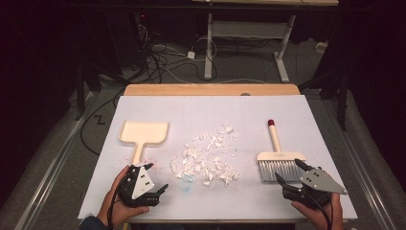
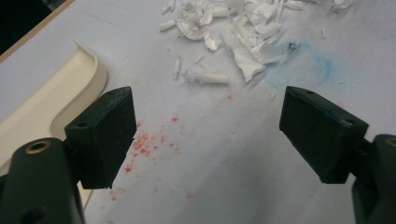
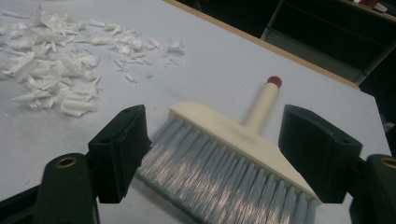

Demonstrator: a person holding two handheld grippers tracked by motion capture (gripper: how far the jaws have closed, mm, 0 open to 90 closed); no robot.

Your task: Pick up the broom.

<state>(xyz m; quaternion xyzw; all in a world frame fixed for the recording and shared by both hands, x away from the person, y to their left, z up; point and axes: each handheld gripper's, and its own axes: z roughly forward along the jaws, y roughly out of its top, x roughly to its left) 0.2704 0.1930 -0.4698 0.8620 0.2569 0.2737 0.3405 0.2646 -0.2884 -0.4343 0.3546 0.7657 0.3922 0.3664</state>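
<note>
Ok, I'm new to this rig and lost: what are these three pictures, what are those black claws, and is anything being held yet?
No robot arm here: a person holds a two-jaw tool in each hand. The high view looks down on the table. The left gripper and right gripper come in from the bottom edge. The other two pictures come from cameras riding on the grippers, looking along their black jaws.

On the table lie a cream dustpan at left, a heap of white paper scraps in the middle, and a hand brush with grey bristles at right.

Nothing is held. Both pairs of jaws stand open: the left beside the dustpan's handle, the right either side of the brush's bristles, not pressing on them.
</note>
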